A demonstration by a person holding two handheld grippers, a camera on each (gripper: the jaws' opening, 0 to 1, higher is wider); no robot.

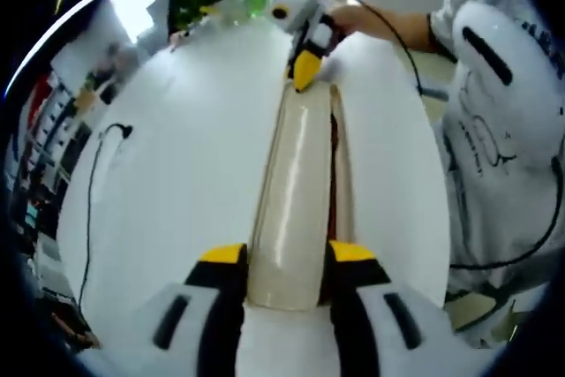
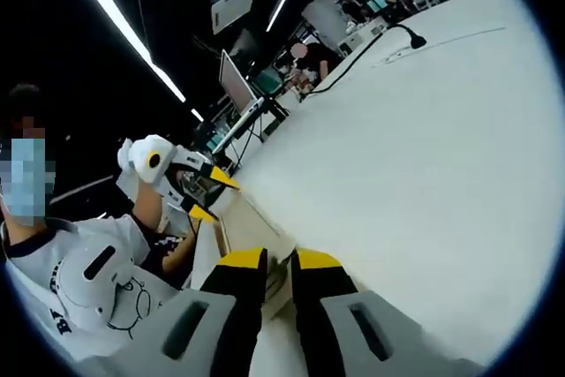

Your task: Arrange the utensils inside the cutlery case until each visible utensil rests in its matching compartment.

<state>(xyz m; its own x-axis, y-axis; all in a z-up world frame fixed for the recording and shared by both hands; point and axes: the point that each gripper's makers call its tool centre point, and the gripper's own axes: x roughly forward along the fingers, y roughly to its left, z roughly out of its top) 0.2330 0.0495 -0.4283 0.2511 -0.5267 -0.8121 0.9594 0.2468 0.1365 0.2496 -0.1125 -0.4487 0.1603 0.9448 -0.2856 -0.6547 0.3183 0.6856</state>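
**Both ends of the case in my grip**

My left gripper pinches the near end of the long beige plastic cutlery case, which lies lengthwise on the round white table. At its far end, my right gripper clamps the rim. I judge this is positioning or opening the case; next I need its compartments exposed, though no utensils are clearly visible.

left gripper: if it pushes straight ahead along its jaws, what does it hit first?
The left gripper already brackets the cutlery case; straight on it runs along it toward the right gripper at the far end.
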